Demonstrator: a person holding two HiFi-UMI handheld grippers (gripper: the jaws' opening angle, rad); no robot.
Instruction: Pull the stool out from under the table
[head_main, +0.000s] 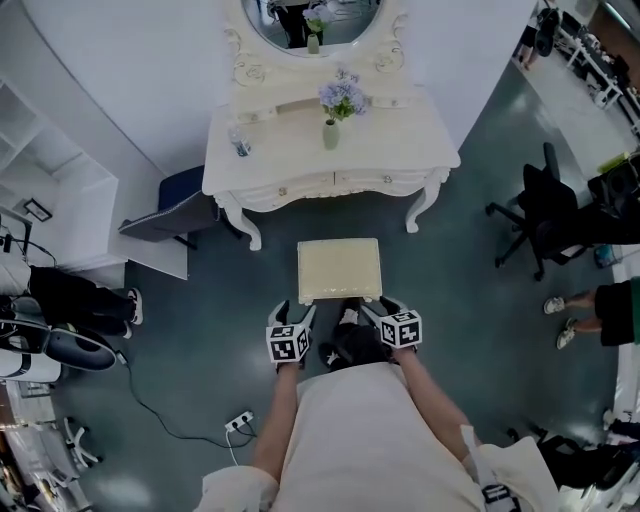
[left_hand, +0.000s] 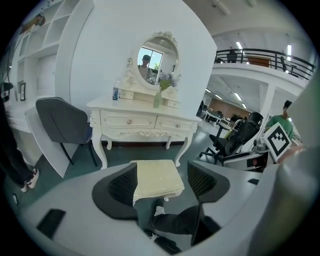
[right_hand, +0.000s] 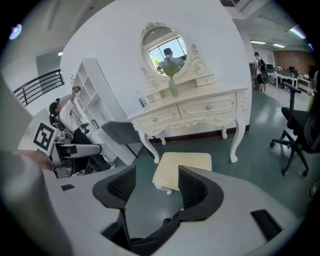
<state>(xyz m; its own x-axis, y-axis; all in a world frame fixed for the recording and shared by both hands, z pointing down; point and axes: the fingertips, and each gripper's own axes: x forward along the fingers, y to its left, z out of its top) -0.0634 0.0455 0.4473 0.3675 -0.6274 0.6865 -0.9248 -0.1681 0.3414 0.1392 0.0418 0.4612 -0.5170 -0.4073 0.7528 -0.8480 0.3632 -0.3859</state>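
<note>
The cream stool (head_main: 340, 268) stands on the dark floor in front of the white dressing table (head_main: 290, 130), its whole seat out in the open. My left gripper (head_main: 297, 312) hovers at the stool's near left corner, jaws open. My right gripper (head_main: 375, 308) is at the near right corner, also open. In the left gripper view the stool (left_hand: 156, 177) shows between the spread jaws of the left gripper (left_hand: 162, 182), with no pad pressing on it. In the right gripper view the stool (right_hand: 175, 167) lies beyond the right gripper (right_hand: 157, 187), partly behind its right jaw.
A grey chair (head_main: 170, 215) stands left of the table and a black office chair (head_main: 545, 215) to its right. On the table are a vase of flowers (head_main: 335, 110) and a small bottle (head_main: 240, 145). A power strip (head_main: 238, 422) lies on the floor. People stand at both edges.
</note>
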